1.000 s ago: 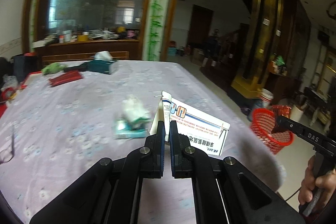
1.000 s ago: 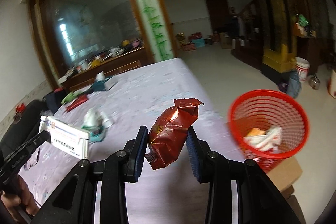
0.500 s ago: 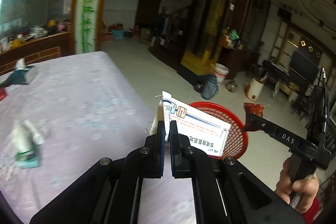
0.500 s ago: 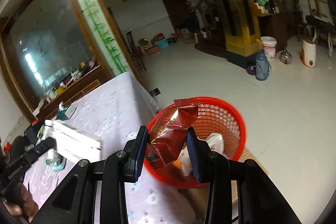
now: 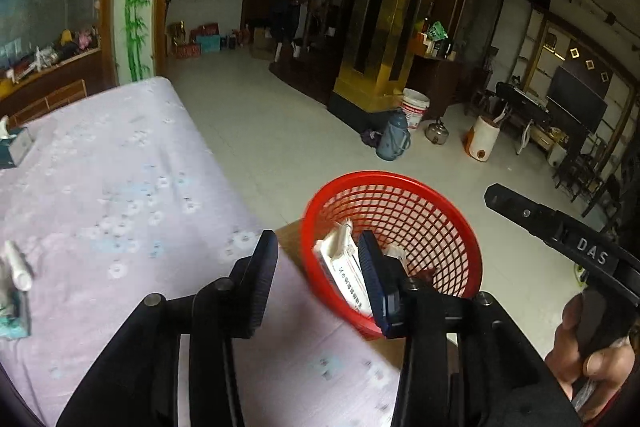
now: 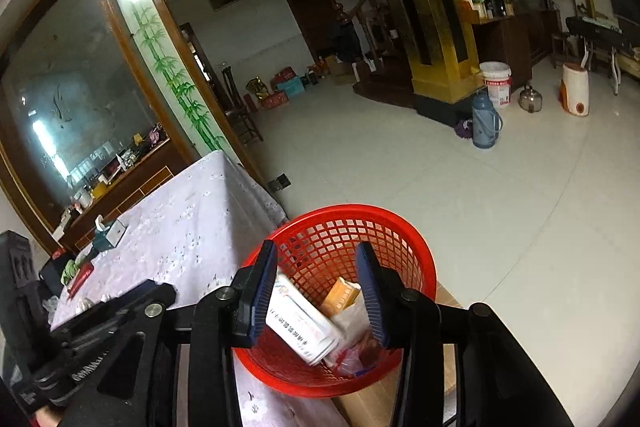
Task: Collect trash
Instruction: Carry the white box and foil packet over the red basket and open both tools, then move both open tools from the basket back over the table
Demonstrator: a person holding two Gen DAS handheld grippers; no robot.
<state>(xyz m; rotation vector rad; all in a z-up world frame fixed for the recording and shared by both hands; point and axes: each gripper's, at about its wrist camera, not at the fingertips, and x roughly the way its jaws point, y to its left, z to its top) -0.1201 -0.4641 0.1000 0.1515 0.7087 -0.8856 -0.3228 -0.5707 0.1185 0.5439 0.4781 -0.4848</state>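
Holding both grippers over the red basket (image 6: 416,267), you had the left gripper (image 5: 316,267) and right gripper (image 6: 318,283) spread wide w/ nothing between the fingers. The white box (image 6: 300,323) lay inside the basket (beside other trash), next to the table (image 5: 120,187).
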